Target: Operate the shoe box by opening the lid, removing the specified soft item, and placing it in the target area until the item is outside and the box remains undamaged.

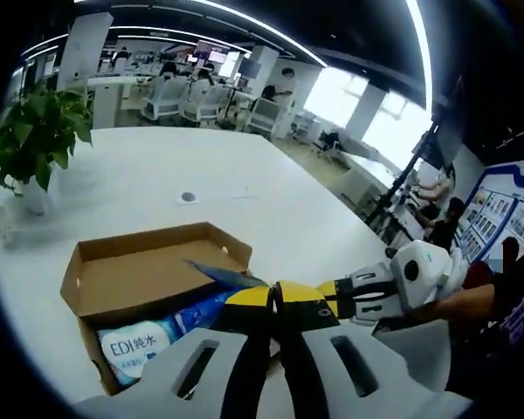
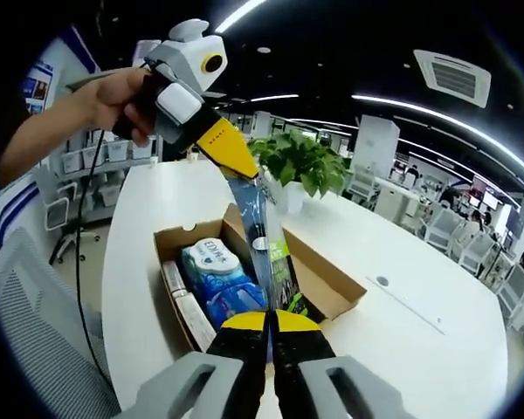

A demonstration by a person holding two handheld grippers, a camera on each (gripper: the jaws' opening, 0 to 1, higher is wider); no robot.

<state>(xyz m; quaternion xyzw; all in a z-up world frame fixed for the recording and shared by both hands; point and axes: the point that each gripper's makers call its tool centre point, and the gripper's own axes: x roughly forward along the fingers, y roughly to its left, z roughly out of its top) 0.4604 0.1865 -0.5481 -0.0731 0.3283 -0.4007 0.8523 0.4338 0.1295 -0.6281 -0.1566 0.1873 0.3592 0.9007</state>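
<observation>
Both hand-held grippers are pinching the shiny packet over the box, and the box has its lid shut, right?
Not quite. The shoe box is open, not shut: the right gripper view looks straight down into it, with blue packs lying inside. The rest holds: the left hand-held gripper and the right hand-held gripper each pinch an end of the shiny packet above it.

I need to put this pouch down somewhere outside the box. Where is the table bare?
Bare white table runs from the open shoe box to the far edge, broken by a small round port. The potted plant crowds one corner. Both claws crowd the box, gripping the pouch.
</observation>
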